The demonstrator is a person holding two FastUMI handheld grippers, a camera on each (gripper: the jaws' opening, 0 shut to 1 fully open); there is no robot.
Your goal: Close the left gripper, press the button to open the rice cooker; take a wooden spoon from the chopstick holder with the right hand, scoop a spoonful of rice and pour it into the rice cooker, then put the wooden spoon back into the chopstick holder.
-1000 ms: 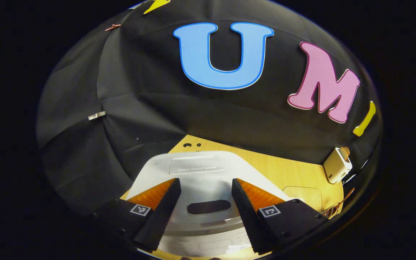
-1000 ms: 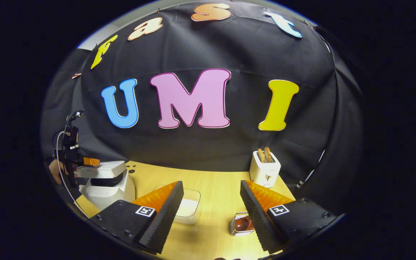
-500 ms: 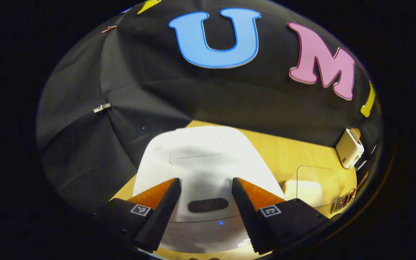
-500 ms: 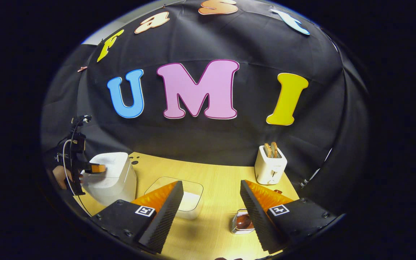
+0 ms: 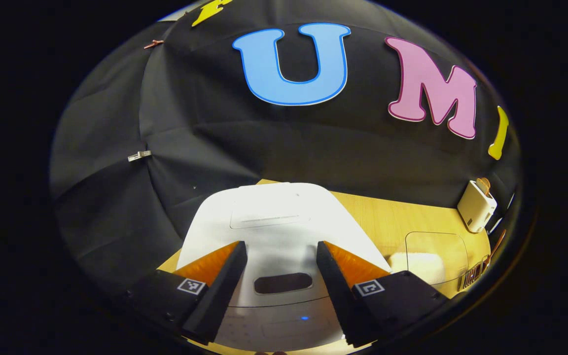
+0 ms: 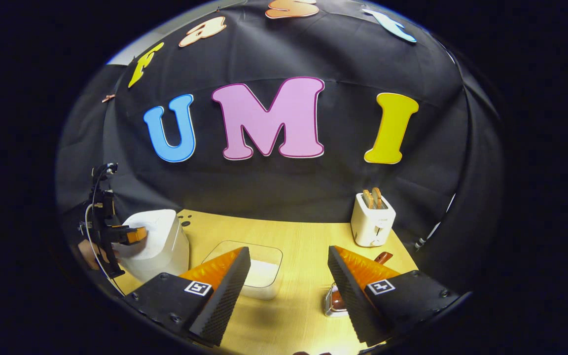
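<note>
Left gripper [image 5: 279, 276] hovers just above the white rounded plastic rice cooker [image 5: 274, 231], jaws spread wide, gripping nothing; the lid is down. Recommendation: bring the fingers together first, then press squarely on the dark oval button [image 5: 283, 283] at the cooker's front, directly beneath.

In my right gripper view the cooker [image 6: 158, 244] stands at the tabletop's [image 6: 303, 241] left end with my left gripper [image 6: 133, 235] over its lid. The rice tub [image 6: 259, 271] sits just right of it, and the toaster [image 6: 372, 222] stands at the back right. The holder [image 6: 334, 303] sits nearer me, before the toaster.
</note>
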